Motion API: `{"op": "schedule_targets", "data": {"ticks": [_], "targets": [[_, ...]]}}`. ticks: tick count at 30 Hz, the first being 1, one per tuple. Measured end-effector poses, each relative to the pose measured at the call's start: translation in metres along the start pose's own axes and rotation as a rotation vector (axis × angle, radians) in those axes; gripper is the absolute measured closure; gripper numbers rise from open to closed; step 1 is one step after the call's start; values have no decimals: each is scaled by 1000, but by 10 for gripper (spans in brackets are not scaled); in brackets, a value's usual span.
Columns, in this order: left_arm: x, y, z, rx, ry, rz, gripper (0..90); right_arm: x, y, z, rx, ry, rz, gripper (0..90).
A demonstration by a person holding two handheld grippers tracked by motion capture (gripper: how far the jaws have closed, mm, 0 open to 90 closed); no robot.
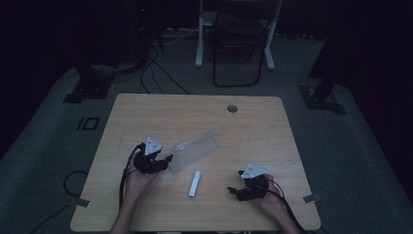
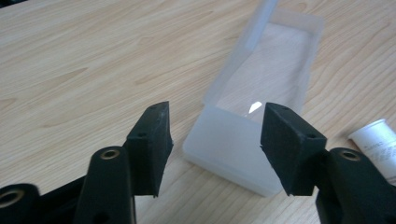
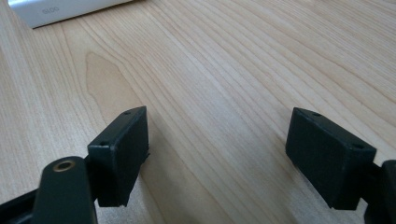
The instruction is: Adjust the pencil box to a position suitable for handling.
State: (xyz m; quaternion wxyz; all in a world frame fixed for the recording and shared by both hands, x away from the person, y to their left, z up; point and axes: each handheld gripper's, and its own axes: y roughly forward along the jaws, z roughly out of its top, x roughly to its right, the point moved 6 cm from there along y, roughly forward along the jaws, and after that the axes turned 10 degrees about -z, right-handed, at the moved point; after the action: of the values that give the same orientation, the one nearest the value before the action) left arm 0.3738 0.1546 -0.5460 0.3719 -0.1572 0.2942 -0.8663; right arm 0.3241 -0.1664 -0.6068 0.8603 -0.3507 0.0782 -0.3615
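Translucent plastic box (image 1: 195, 151) is what our left gripper (image 1: 163, 165) is working on: the box lies on the wooden table (image 1: 146, 112) a little left of centre, its long axis running from its near end by our left hand up and away to the right toward the far side of the table. In the left gripper view that near end sits just ahead of the black jaws and between their lines, a bit closer to the right-hand pad (image 2: 287, 144) than to the left, with a clear strip of wood showing on the left side, so we read the jaws as parted and not pressing on the box. The coming move, as we judge it, turns on exactly this: the jaws must straddle the short end wall squarely across the box's width, and the box runs off at a slant to the right rather than straight ahead. Moving right, a small white tube (image 1: 195, 183) lies flat between our two hands, nearly pointing away from us, apart from the box; its label is too small to read. Farther right, our right gripper (image 1: 234, 190) rests low over bare wood with its jaws spread wide and nothing between them, well away from the box, so the left hand is clearly the nearer one. We cannot tell whether the box carries a lid or stands open, since its clear walls blur into the dim table
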Motion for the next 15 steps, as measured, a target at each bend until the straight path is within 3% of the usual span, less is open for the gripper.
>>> {"op": "schedule_targets", "data": {"ticks": [5,15], "targets": [[1,6,6,-4,19,-10,500,3,-1,-1,0,1,-4,213],[-1,23,15,-9,52,-28,537,9,-2,-3,-2,12,-15,214]]}}
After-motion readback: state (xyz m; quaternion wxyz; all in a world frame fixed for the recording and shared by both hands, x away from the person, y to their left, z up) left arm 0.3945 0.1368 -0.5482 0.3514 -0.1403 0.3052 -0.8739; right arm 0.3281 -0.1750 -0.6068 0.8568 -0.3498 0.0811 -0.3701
